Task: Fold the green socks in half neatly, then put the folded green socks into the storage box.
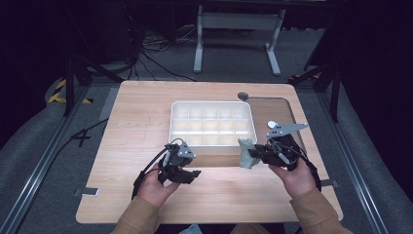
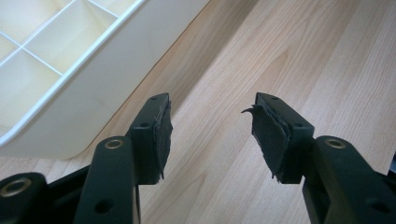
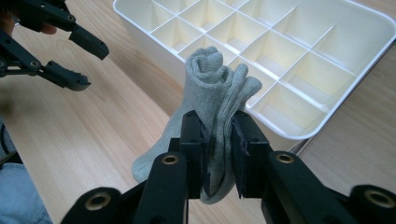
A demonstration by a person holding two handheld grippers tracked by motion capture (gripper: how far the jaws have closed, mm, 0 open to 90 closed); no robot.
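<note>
A rolled grey sock is pinched between the jaws of my right gripper, just off the near right corner of the white divided tray. From above, the sock hangs in front of the tray's near wall, held by the right gripper. My left gripper is open over bare wood near the tray's front left corner, with nothing between its worn pads. The left gripper is also in the right gripper view at upper left, jaws spread.
The tray has several empty compartments. A dark round knob sits on the table behind the tray. A thin dark outline marks the wood at the right. Bare tabletop lies left of and in front of the tray.
</note>
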